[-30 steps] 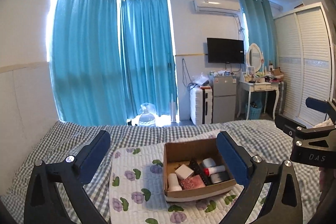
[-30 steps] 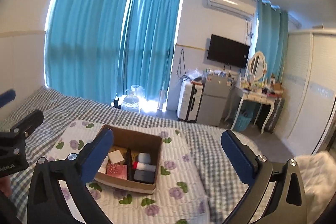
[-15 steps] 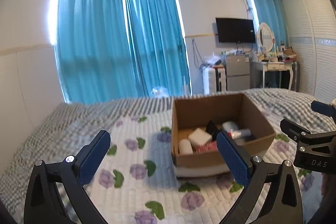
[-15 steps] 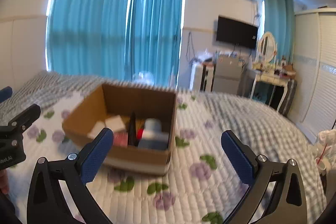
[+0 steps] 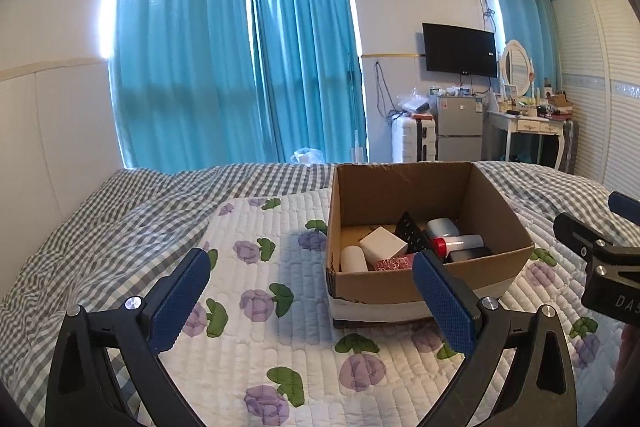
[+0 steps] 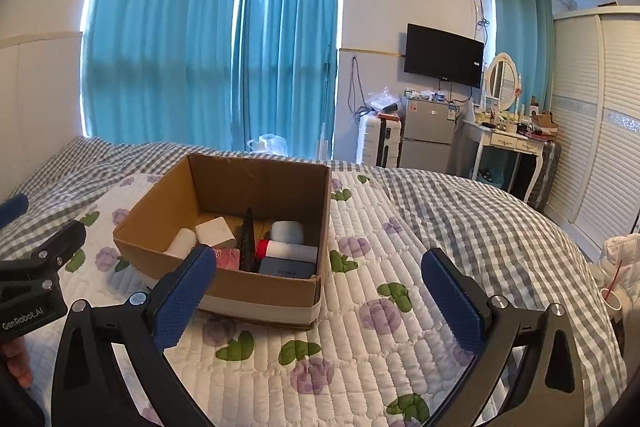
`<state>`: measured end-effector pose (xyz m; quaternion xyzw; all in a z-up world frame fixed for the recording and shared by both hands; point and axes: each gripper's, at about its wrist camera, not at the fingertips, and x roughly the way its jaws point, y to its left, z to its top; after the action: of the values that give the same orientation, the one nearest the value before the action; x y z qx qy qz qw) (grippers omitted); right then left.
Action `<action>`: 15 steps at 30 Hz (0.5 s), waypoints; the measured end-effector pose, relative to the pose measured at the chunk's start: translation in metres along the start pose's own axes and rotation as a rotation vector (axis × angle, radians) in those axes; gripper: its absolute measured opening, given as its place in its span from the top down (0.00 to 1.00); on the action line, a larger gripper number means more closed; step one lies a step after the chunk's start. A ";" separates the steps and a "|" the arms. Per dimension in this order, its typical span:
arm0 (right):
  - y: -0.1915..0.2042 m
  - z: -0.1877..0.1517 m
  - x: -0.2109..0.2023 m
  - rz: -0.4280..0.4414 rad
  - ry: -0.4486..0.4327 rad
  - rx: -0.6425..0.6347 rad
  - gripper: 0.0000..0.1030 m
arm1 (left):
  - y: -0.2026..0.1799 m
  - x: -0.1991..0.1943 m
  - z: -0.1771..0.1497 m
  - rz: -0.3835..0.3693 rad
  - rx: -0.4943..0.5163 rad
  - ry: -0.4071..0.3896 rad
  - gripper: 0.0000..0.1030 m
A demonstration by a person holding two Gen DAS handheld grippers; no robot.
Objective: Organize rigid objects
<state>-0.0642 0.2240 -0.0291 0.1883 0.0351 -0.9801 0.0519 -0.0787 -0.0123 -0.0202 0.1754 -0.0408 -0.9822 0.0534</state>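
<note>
An open cardboard box point(image 5: 404, 187) point(image 6: 256, 183) sits on a white quilted mat with purple flowers point(image 5: 256, 291) on the bed. Inside lie a white cylinder point(image 5: 353, 259), a white box point(image 5: 382, 243), a black textured piece point(image 5: 408, 229), a red-capped bottle point(image 5: 460, 242) point(image 6: 286, 249), a pink item point(image 6: 227, 258) and a dark blue case point(image 6: 286, 267). My left gripper point(image 5: 310, 301) is open and empty, just in front of and left of the box. My right gripper point(image 6: 320, 301) is open and empty, in front of the box's right corner.
The bed has a grey checked cover point(image 6: 460, 203). Blue curtains point(image 5: 240, 67), a suitcase point(image 5: 412, 139), a small fridge point(image 5: 458, 127), a dressing table point(image 5: 528, 125) and a wardrobe point(image 6: 600, 131) stand beyond. A white cloth and cup point(image 6: 614, 279) lie at the far right.
Both grippers have come down and closer to the box, which now looks larger and nearer. Both stay open and empty.
</note>
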 end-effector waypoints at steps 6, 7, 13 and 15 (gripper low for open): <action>-0.003 0.000 -0.001 -0.003 -0.001 0.010 0.00 | 0.002 0.001 0.002 -0.010 -0.013 0.000 0.00; -0.003 0.000 -0.002 -0.004 -0.004 0.011 0.00 | 0.002 0.001 0.002 -0.012 -0.014 -0.001 0.00; -0.003 -0.001 -0.002 -0.008 -0.007 0.010 0.00 | 0.002 -0.001 0.002 -0.018 -0.018 -0.009 0.00; -0.003 -0.001 -0.002 -0.008 -0.006 0.010 0.00 | 0.002 -0.001 0.002 -0.020 -0.019 -0.010 0.00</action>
<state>-0.0618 0.2272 -0.0290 0.1854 0.0311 -0.9810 0.0470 -0.0781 -0.0143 -0.0177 0.1703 -0.0301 -0.9839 0.0452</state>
